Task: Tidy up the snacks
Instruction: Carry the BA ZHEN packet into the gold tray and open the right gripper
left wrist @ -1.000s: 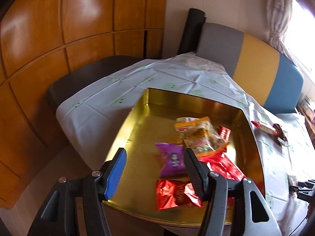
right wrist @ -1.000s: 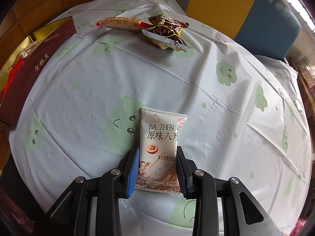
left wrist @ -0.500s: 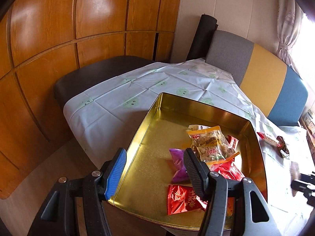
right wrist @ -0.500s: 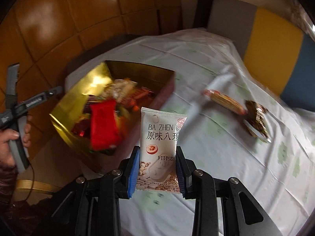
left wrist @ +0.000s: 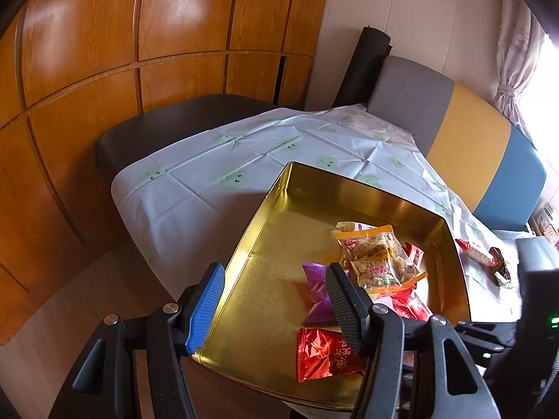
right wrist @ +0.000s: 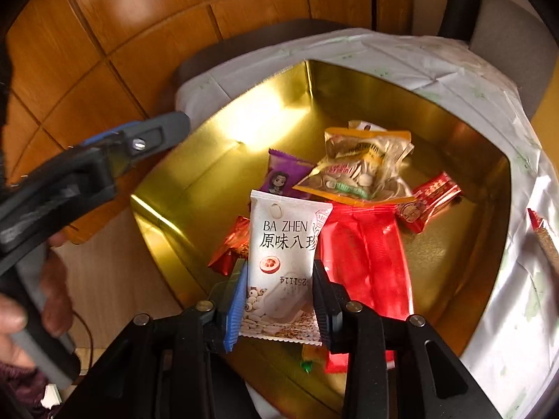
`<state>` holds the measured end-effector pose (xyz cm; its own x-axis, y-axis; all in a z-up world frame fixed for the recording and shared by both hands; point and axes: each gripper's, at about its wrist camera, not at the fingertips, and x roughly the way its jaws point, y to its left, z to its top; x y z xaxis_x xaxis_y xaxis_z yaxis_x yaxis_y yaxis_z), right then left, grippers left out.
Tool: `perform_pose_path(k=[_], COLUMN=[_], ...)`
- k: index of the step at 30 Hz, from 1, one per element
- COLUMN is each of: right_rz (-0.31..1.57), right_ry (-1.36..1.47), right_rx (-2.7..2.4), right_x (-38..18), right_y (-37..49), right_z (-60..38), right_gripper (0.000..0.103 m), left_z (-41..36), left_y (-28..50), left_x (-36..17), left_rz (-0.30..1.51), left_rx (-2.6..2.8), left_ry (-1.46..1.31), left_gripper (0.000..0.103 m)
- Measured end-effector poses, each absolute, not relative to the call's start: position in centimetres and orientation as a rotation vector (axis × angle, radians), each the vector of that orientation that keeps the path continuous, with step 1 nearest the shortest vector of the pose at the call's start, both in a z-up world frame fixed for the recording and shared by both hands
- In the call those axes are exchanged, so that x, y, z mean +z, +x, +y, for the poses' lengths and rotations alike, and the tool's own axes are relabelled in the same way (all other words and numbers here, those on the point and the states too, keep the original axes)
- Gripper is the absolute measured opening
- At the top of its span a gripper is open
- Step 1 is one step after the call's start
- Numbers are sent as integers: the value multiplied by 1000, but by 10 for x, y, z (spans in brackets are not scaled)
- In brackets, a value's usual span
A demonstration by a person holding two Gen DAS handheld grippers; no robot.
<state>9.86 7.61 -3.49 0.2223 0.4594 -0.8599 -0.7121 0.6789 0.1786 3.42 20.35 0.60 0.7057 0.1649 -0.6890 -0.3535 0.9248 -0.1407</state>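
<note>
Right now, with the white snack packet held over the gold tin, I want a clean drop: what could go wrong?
The right gripper is opening around the white BA ZHEN packet, which hangs above the red packet, so it may slide off that slick wrapper. The gold tin overhangs the table edge; a knock might tip it.

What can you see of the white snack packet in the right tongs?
The white snack packet is a flat, glossy plastic sachet with "BA ZHEN" and Chinese characters printed on it, a hang hole at its top, a round food picture, and crimped ends. It stands upright between the pads of the right tongs, whose jaws are opening, though the pads look still in contact. It hangs above the gold tin, over the red packets already inside.
</note>
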Motion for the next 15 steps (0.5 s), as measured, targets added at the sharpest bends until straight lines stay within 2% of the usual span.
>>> perform_pose_path(k=[1, 4, 15], right_rz=[1071, 1060, 956], right_ry=[-270, -247, -158], right_rx=[829, 842, 810], right_x=[-37, -37, -11], right_y=[98, 96, 84], right_z=[75, 71, 27], right_gripper=[38, 54, 55], left_z=[203, 203, 191], left_y=[34, 34, 33], left_x=[6, 5, 7], left_rz=[735, 735, 730], left_rx=[291, 293, 297], left_ry=[-273, -269, -223], left_gripper=[61, 61, 61])
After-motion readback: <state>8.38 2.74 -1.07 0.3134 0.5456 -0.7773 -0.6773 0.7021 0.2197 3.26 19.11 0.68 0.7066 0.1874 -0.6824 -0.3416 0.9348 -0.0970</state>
